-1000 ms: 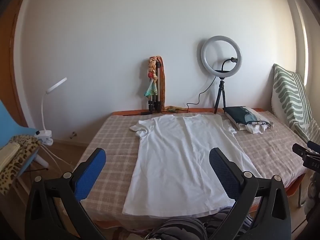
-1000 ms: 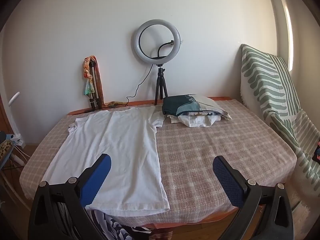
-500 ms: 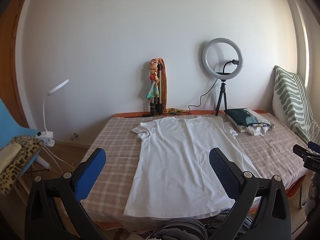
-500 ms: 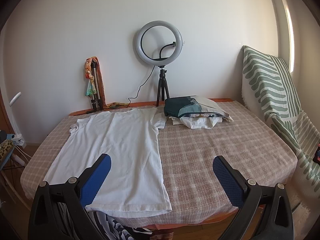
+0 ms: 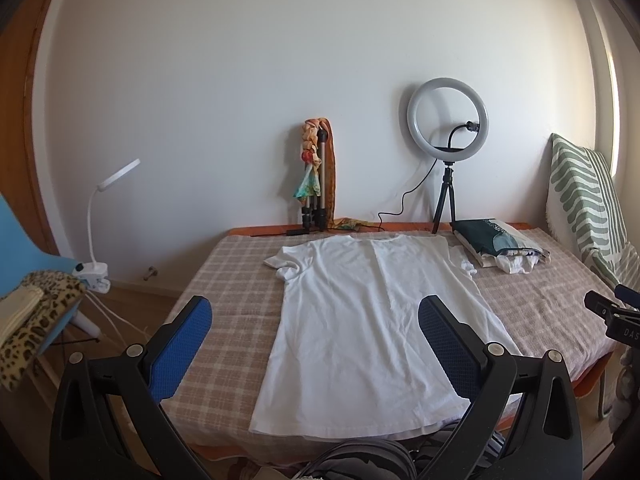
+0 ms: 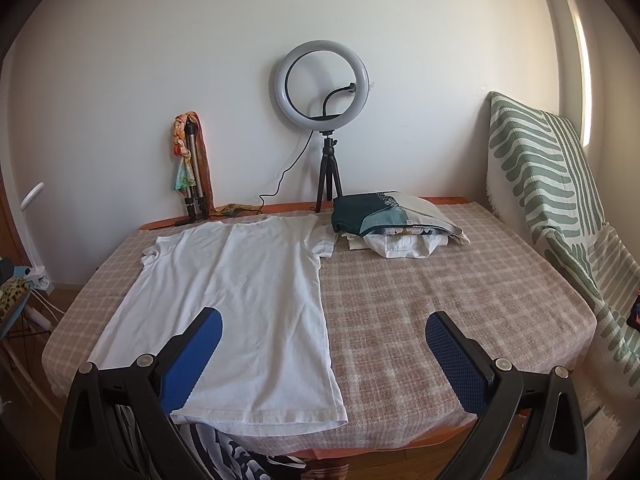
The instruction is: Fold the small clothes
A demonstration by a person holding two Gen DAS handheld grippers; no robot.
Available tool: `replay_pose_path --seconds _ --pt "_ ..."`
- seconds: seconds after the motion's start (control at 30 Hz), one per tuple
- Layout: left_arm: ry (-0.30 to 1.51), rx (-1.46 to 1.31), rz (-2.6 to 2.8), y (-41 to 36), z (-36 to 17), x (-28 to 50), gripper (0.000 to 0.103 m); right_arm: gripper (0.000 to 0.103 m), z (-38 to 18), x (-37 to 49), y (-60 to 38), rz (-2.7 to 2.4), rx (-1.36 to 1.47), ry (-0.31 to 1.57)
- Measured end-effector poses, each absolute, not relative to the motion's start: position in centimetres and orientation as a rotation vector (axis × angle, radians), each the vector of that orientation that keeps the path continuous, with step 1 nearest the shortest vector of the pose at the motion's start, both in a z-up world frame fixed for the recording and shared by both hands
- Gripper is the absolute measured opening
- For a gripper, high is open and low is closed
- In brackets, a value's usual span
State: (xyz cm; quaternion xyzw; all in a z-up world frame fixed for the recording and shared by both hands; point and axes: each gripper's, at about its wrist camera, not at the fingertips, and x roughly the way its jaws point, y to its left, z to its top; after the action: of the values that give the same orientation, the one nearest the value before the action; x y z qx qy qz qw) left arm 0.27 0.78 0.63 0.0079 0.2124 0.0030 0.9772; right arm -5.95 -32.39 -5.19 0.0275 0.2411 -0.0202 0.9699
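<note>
A white T-shirt (image 5: 360, 320) lies flat on the checked tablecloth (image 5: 236, 280), collar toward the wall, hem at the near edge. It also shows in the right wrist view (image 6: 248, 300), left of centre. My left gripper (image 5: 316, 316) is open and empty, held back from the near edge over the hem. My right gripper (image 6: 324, 330) is open and empty, over the shirt's right side and the bare cloth (image 6: 440, 292). Part of the right gripper (image 5: 612, 312) shows at the right edge of the left wrist view.
A pile of folded clothes (image 6: 392, 224) lies at the back right. A ring light on a tripod (image 6: 322, 80) and a folded tripod with a scarf (image 6: 190, 168) stand by the wall. A striped cushion (image 6: 552, 200) is at the right. A blue chair (image 5: 24, 280) and a lamp (image 5: 104, 216) are at the left.
Both grippers have drawn back and risen a little, so the table looks slightly lower and farther away. The shirt has not moved. Both grippers stay open.
</note>
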Motion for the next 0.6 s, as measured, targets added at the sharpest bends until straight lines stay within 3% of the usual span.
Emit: replay_pose_path --seconds 0.6 --pt "0.431 0.019 0.008 1.11 0.47 0.38 0.103 0.103 -5.37 -5.74 -32.14 -0.039 0.053 0.490"
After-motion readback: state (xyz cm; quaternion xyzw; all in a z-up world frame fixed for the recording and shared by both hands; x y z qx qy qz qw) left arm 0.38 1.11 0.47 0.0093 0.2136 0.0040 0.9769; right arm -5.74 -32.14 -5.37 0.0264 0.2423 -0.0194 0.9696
